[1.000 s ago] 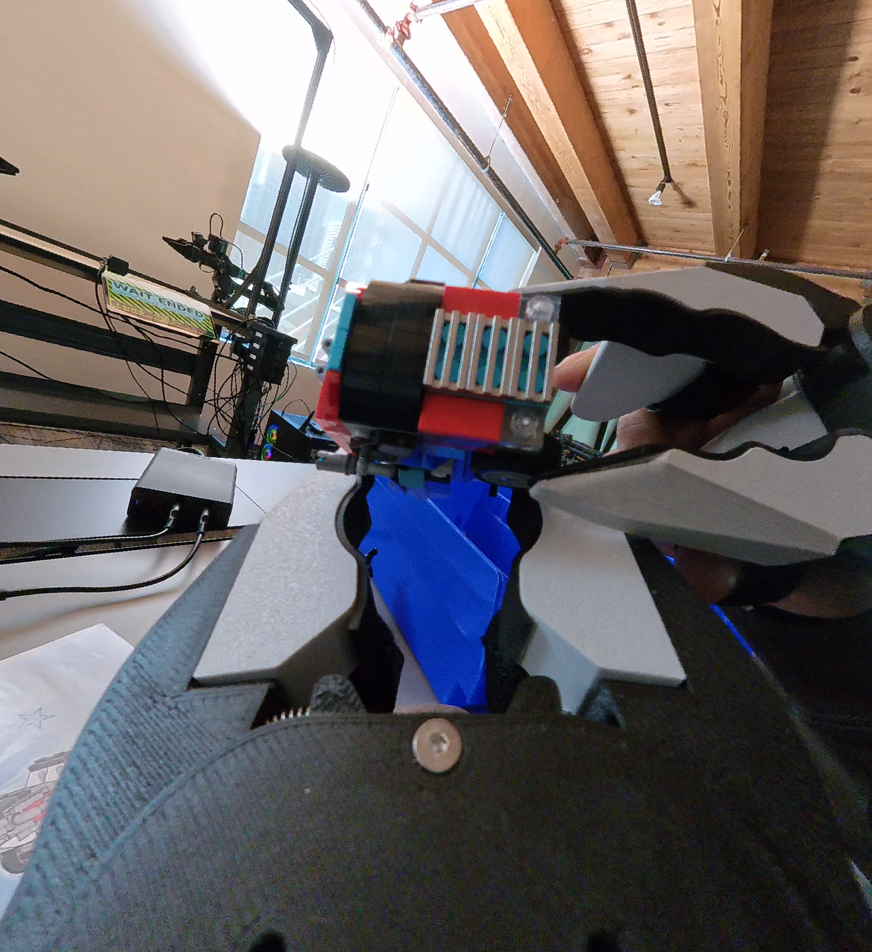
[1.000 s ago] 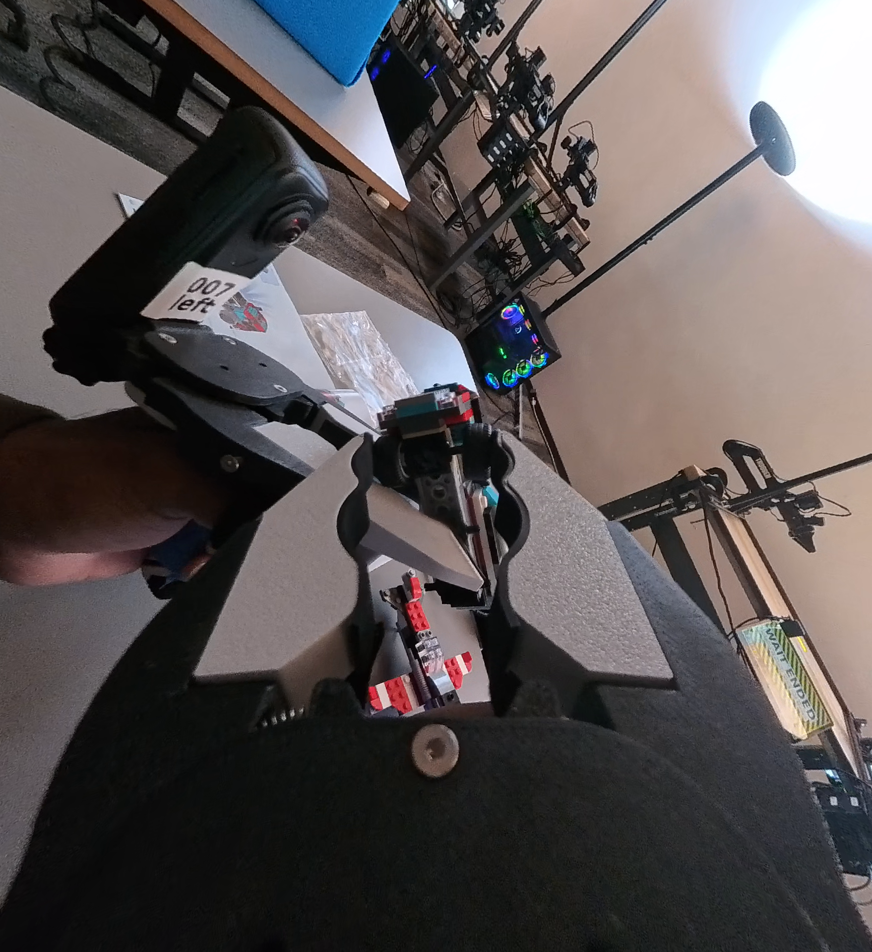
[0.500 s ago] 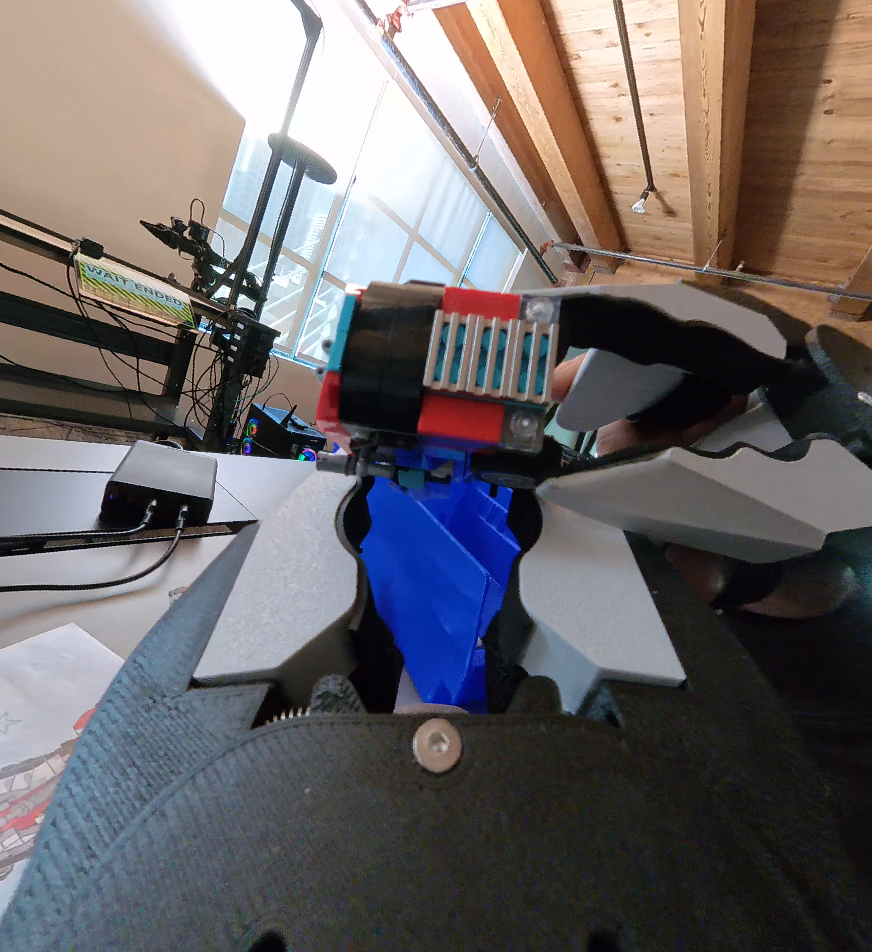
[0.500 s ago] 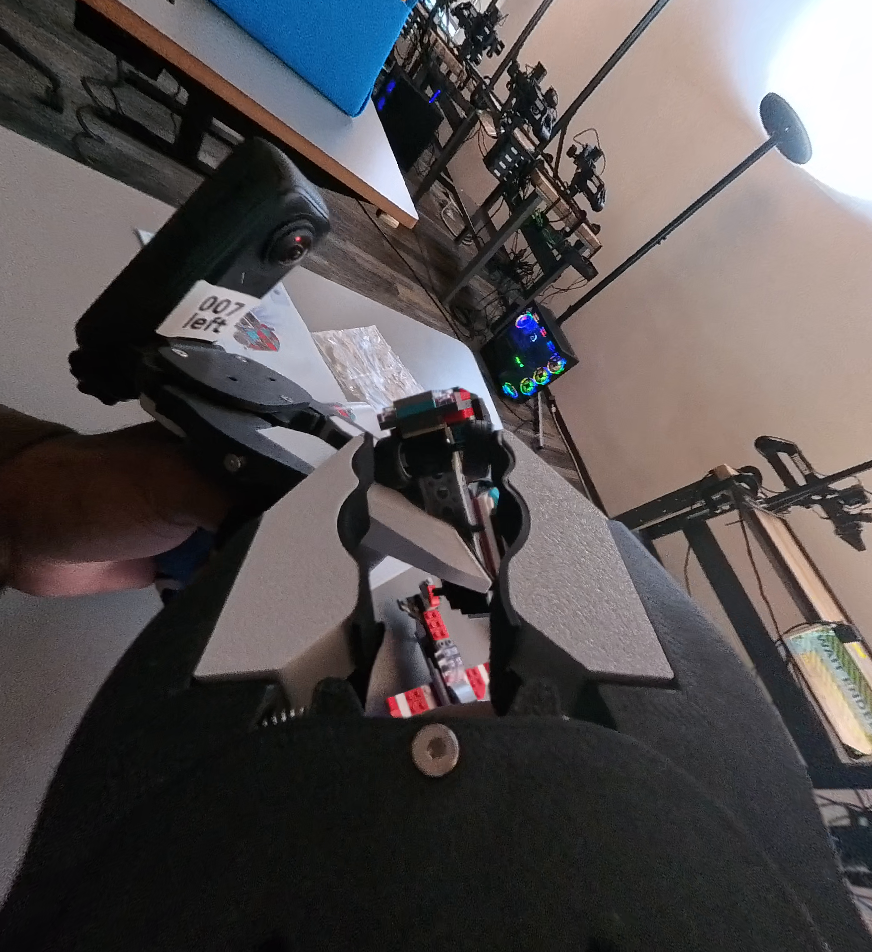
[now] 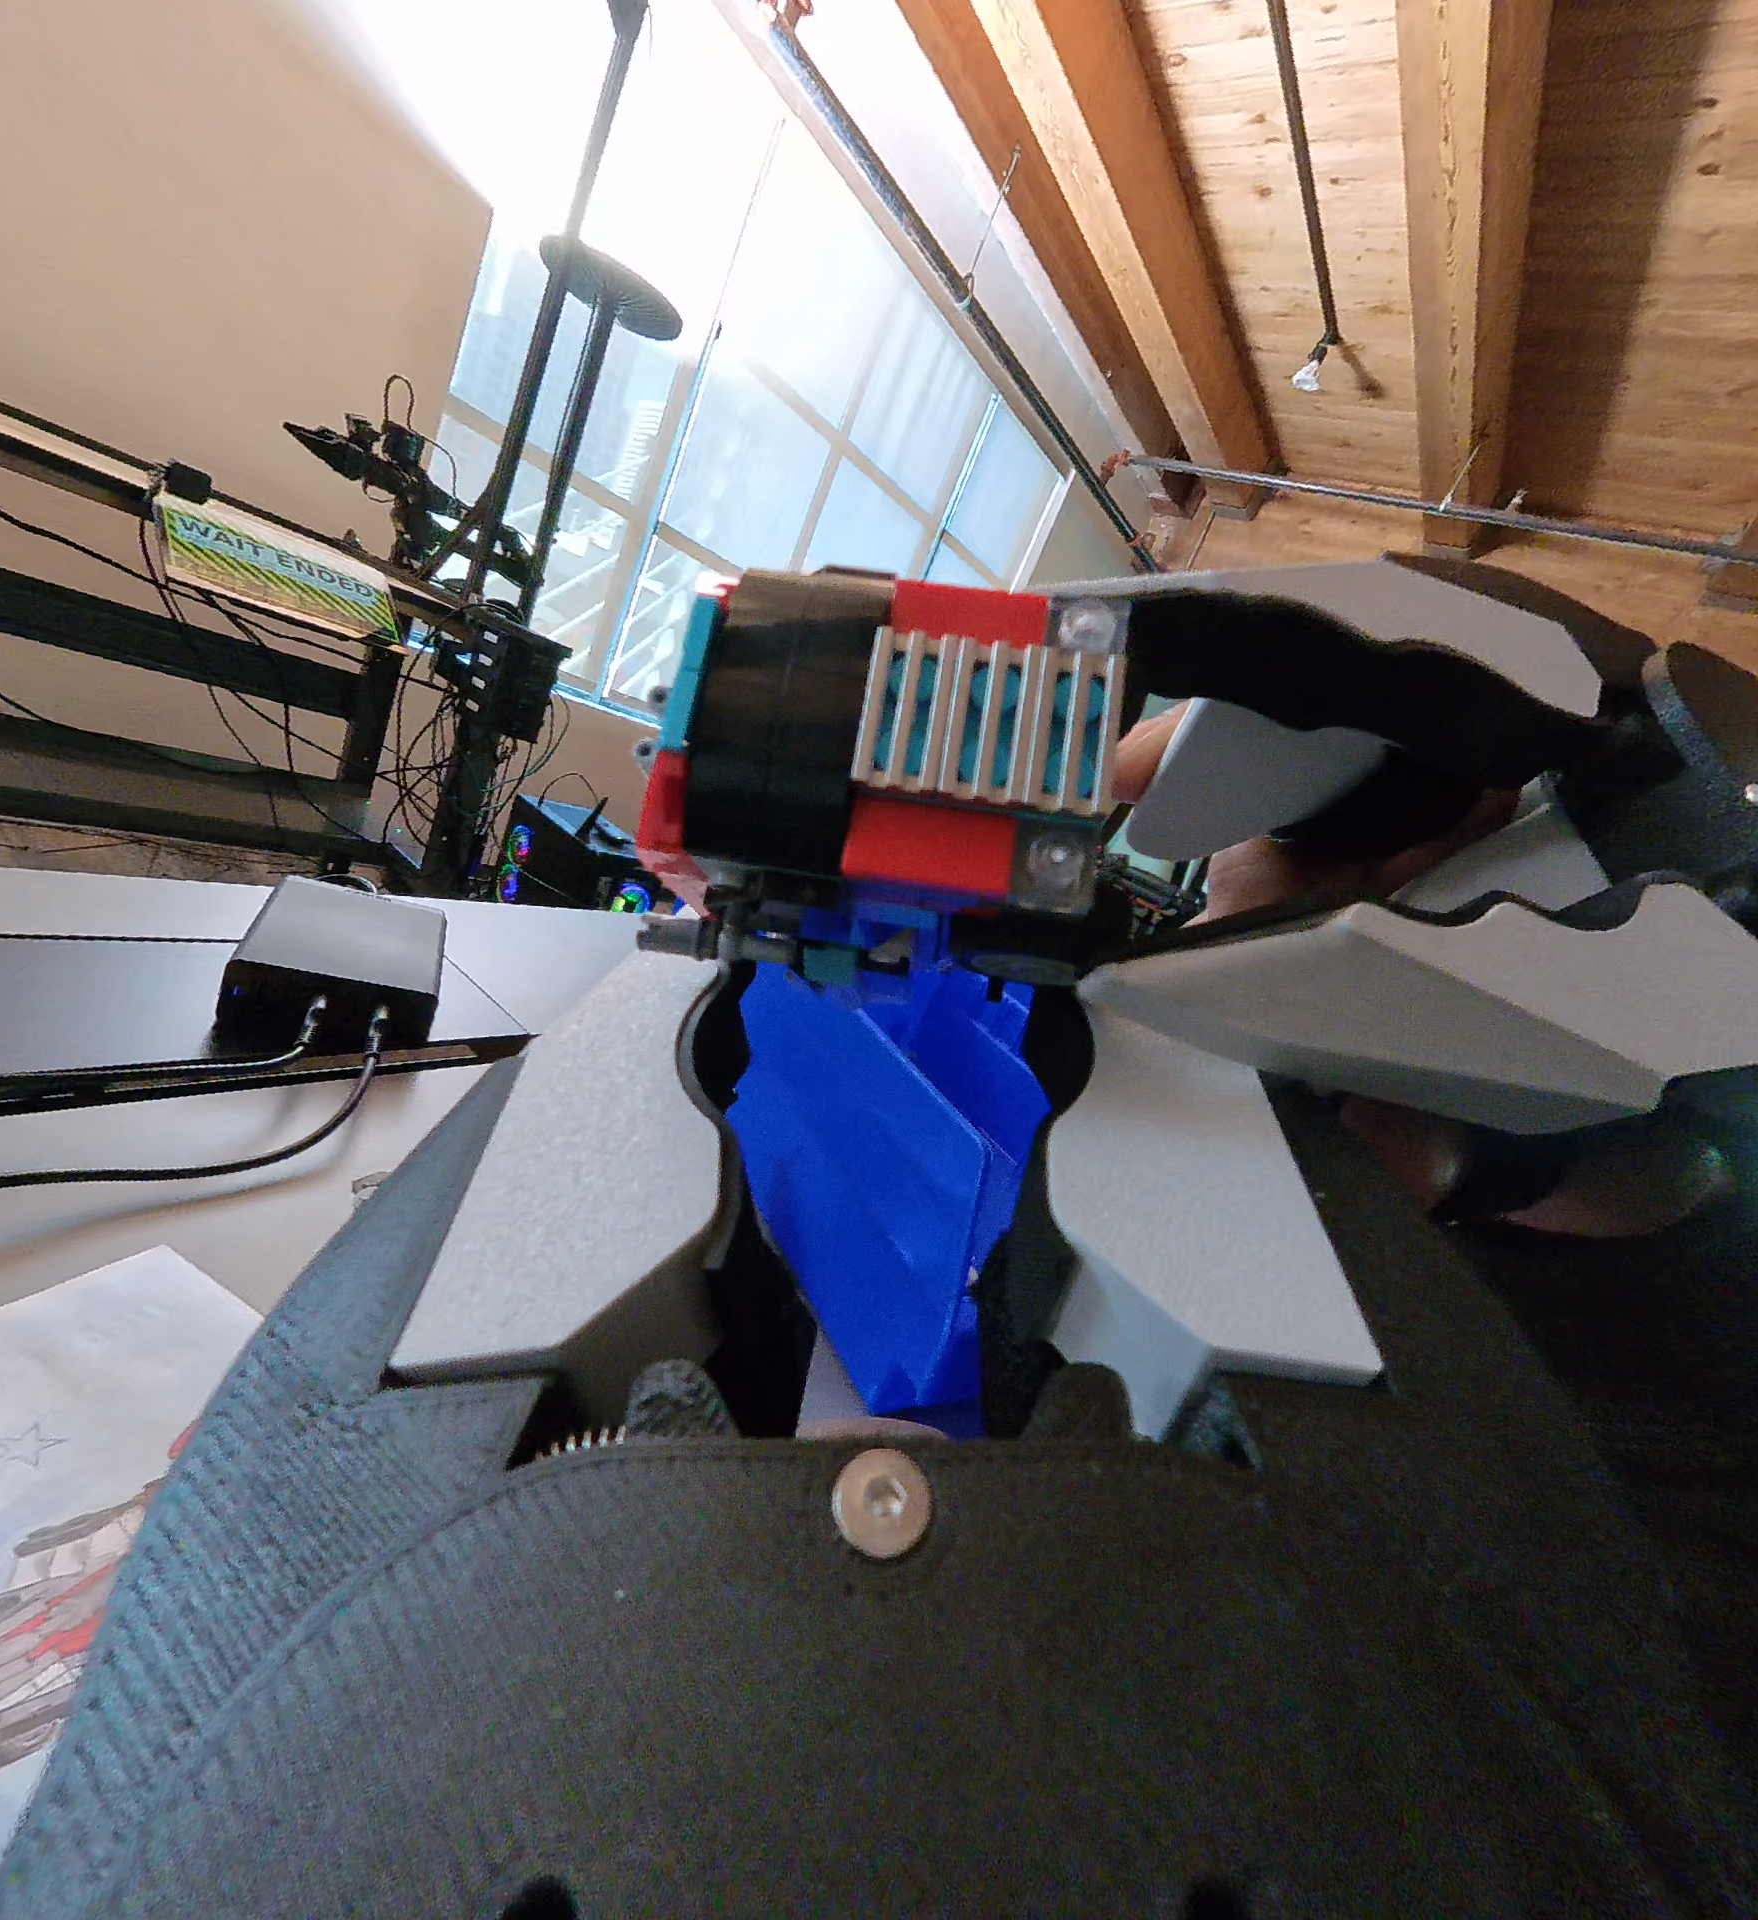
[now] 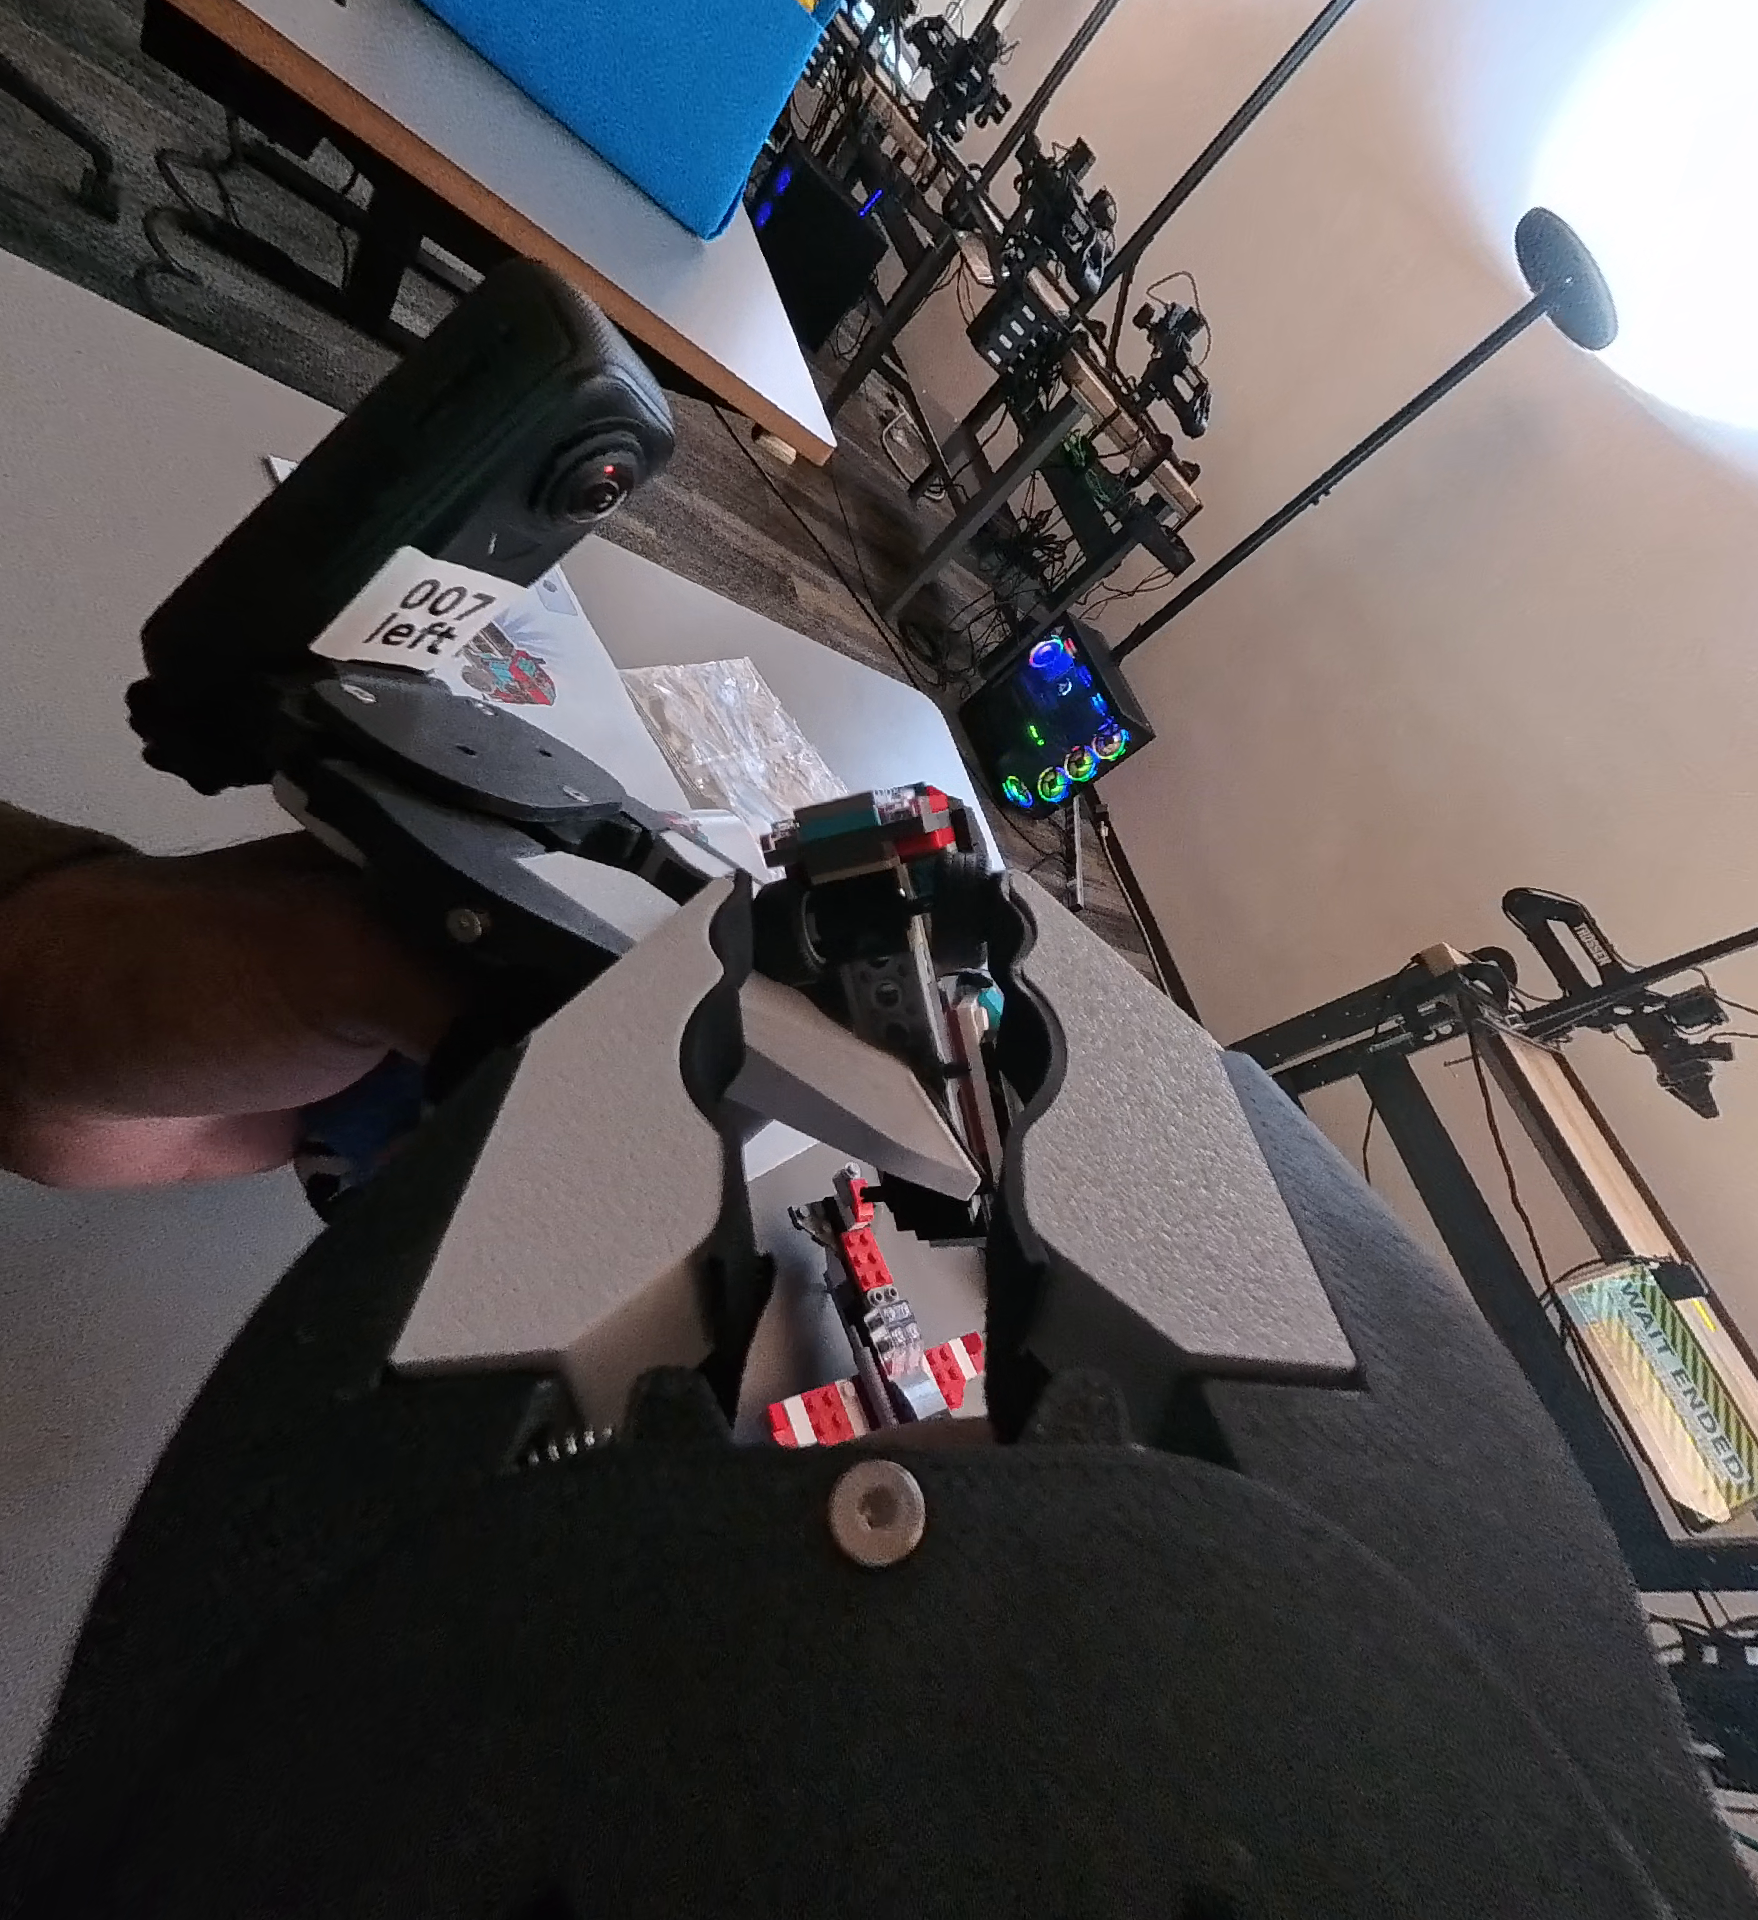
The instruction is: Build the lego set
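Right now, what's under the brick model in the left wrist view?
A blue ribbed part shows below the brick model, between the fingers of the left gripper. The gripper's body hides its lower end.

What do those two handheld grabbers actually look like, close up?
Each gripper has a rough, black printed body, a silver screw at its middle, and two blocky grey fingers edged with wavy black pads. From the right gripper's view, the left gripper carries a rounded black camera with a white sticker beneath the lens. A hand grips its handle.
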`<action>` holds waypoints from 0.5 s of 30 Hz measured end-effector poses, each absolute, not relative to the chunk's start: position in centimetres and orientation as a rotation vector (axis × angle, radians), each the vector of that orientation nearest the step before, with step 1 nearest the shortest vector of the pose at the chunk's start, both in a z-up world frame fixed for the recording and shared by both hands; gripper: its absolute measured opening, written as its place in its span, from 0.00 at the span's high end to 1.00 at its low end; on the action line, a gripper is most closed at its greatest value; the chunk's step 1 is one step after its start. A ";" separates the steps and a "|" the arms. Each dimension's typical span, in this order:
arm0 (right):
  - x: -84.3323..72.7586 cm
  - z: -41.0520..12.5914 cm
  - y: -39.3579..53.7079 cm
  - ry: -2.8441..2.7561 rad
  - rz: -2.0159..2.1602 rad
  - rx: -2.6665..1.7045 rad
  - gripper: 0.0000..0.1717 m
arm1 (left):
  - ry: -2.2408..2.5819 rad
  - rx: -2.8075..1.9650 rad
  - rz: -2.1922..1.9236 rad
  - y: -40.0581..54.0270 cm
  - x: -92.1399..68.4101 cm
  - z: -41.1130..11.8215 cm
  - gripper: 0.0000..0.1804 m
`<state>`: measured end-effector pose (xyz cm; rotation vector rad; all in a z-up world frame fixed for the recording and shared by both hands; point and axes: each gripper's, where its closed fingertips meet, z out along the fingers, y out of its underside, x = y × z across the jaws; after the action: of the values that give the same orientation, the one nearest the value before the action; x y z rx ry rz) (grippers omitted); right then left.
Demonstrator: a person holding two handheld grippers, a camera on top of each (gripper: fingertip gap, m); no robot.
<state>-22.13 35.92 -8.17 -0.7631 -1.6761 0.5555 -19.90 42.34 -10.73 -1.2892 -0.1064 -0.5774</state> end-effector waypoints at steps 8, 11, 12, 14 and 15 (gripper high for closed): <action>-22.0 -7.9 36.1 -1.675 0.502 -0.762 0.72 | -0.109 -1.345 -0.448 42.3 -20.4 -10.7 0.70; -21.9 -7.7 36.1 -1.674 0.491 -0.754 0.72 | -0.104 -1.361 -0.422 42.3 -20.4 -10.6 0.71; -21.9 -7.7 36.1 -1.672 0.489 -0.751 0.72 | -0.102 -1.367 -0.418 42.3 -20.4 -10.6 0.71; -21.9 -7.7 36.1 -1.670 0.489 -0.746 0.72 | -0.101 -1.380 -0.417 42.3 -20.4 -10.7 0.71; -21.9 -7.6 36.2 -1.669 0.489 -0.744 0.72 | -0.100 -1.390 -0.417 42.3 -20.3 -10.8 0.71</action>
<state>-21.88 36.16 -7.65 -0.7438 -1.6693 0.4893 -20.34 42.33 -10.77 -1.3899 -0.0999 -0.4167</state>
